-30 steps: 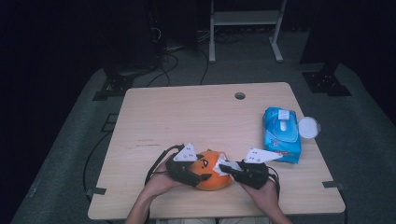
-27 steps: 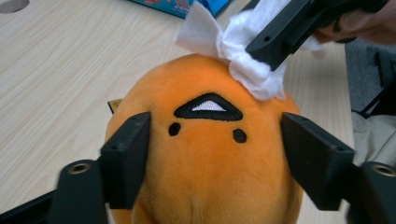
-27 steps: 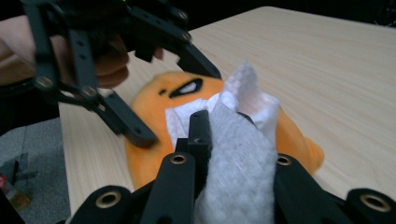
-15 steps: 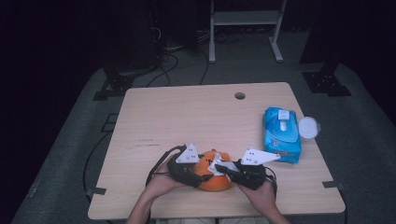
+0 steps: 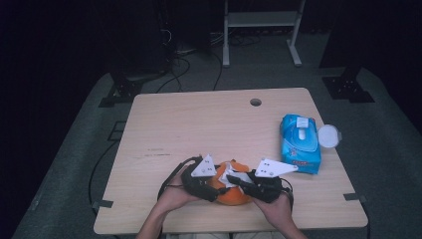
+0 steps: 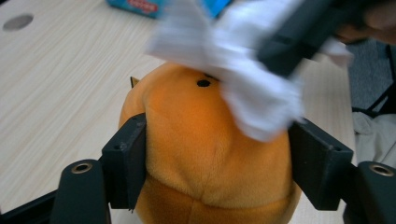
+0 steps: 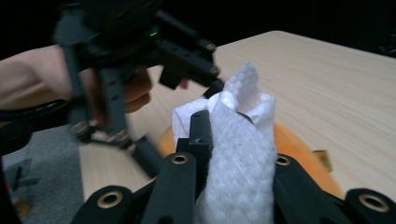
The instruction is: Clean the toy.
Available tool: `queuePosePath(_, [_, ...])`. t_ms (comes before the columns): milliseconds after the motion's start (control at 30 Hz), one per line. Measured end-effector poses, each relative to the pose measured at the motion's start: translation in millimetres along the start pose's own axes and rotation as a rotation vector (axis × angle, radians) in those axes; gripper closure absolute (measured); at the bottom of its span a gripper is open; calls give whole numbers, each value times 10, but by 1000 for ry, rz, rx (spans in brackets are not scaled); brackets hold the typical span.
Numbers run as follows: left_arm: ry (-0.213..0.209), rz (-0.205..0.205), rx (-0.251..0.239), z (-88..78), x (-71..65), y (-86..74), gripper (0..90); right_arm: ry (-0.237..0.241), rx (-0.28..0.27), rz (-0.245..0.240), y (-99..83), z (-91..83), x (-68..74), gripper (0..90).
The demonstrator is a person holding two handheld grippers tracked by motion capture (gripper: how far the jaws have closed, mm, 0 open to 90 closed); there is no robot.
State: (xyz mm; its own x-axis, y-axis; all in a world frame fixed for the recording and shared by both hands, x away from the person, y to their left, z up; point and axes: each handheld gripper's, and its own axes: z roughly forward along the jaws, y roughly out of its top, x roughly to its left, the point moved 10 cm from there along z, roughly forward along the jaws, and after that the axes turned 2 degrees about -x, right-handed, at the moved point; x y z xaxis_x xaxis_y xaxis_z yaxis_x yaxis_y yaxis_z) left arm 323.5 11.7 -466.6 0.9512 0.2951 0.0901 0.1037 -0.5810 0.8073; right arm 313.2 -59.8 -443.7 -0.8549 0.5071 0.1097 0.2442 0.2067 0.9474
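Bracing the orange plush toy (image 6: 210, 154) near the table's (image 5: 199, 129) six o'clock edge, I have my left gripper (image 5: 211, 183) straddling it, one jaw on each flank. Those jaws have just been easing apart, and they stand half open against the plush, steadying more than squeezing. My right gripper (image 7: 233, 140) is clamped tight on a white wipe (image 7: 240, 158), laid across the toy's crown so I can rub it. The blue wipe pack (image 5: 300, 143) sits at two o'clock of the toy, well apart.

Both hands low and close together — left gripper (image 5: 215, 185) jaws just easing apart, right gripper (image 5: 238, 181) jaws clamped.
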Motion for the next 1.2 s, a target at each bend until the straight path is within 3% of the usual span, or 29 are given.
queuePosePath(33, [-2,-7,-2,-7,9,-4,259,-12,3,5,-8,-14,-41,793])
queuePosePath(167, [-6,-123,-6,8,102,-42,139,-53,31,58,-187,-57,-225,795])
queuePosePath(233, [12,-92,-2,18,85,-39,199,-56,26,74,-182,-61,-228,795])
queuePosePath(267, [14,-70,-10,25,61,-20,218,-52,20,56,-144,-56,-191,795])
queuePosePath(333, [11,-31,-19,43,-2,25,251,-2,-4,29,-53,-24,-48,794])
queuePosePath(400, [21,11,-2,45,-34,29,264,11,6,-18,-16,25,61,794])
queuePosePath(467, [14,5,6,18,-22,2,280,1,15,-25,-16,28,37,794])
queuePosePath(533, [11,-10,0,7,-14,-18,280,-46,21,-5,-54,-14,-109,794])
queuePosePath(600, [6,-14,-8,18,-18,-9,279,-73,26,51,-132,-67,-264,794])
queuePosePath(633, [6,0,-3,31,-28,0,278,-65,16,91,-150,-83,-288,794])
queuePosePath(700, [4,20,1,51,-60,22,279,-63,12,62,-125,-70,-217,794])
queuePosePath(767, [-1,45,3,54,-90,24,286,-12,-6,31,-47,-29,-64,793])
queuePosePath(833, [3,60,12,42,-93,10,293,6,-1,-6,-11,11,16,793])
queuePosePath(900, [3,54,16,23,-76,-11,303,1,6,2,-32,7,-29,794])
queuePosePath(1033, [0,65,16,40,-93,0,307,-45,10,80,-117,-55,-213,796])
queuePosePath(1200, [-7,56,29,16,-66,-45,311,-5,16,-1,-59,15,-3,795])
